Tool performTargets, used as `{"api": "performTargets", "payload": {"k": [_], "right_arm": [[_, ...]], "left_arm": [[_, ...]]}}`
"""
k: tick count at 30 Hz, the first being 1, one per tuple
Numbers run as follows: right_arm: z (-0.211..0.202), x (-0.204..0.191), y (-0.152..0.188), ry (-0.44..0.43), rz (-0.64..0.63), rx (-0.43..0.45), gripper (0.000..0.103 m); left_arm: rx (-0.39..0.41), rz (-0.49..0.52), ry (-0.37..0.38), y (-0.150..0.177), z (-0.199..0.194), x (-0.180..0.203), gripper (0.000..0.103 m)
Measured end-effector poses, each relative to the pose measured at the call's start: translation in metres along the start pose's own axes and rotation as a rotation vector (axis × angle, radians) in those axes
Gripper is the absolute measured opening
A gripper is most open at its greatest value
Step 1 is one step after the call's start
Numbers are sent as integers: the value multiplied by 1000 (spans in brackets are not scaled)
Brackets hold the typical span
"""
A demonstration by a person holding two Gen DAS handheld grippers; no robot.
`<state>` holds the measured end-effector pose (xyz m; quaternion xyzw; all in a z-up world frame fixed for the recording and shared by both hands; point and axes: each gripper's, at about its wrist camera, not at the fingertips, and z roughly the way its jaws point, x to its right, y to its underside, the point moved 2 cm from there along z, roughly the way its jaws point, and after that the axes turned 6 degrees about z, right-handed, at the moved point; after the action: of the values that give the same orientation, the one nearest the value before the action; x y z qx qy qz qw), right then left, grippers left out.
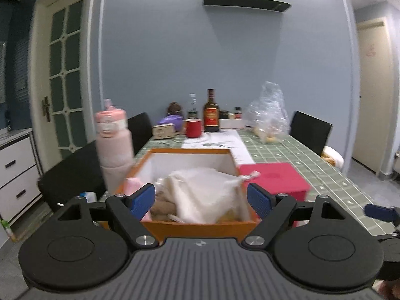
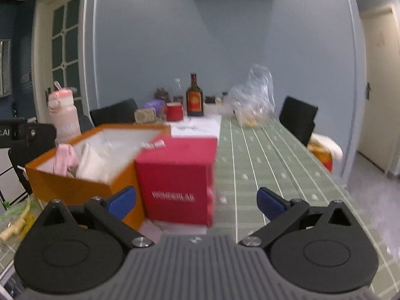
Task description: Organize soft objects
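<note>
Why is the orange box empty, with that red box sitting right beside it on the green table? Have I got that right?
Not quite: the orange box isn't empty. The left wrist view shows white cloth and pink fabric inside. The red box does sit beside it on the green table.

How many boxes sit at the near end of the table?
2. The orange box, open and holding soft cloth items, stands on the left. The closed red box sits right beside it on its right. Others could be hidden below the cameras' view.
</note>
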<state>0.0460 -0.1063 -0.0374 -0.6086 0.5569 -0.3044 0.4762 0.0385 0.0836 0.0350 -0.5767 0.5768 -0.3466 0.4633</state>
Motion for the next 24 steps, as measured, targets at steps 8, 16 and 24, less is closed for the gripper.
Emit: {"api": "performTargets", "payload": {"k": [8, 16, 24], "right_arm": [[-19, 1, 10, -23, 13, 13, 100], [-27, 4, 17, -27, 15, 18, 100], [-30, 9, 22, -24, 30, 10, 100]], "left_arm": [[-37, 40, -12, 21, -5, 38, 97], [-32, 39, -52, 33, -16, 49, 97], [-48, 10, -39, 38, -17, 52, 97]]}}
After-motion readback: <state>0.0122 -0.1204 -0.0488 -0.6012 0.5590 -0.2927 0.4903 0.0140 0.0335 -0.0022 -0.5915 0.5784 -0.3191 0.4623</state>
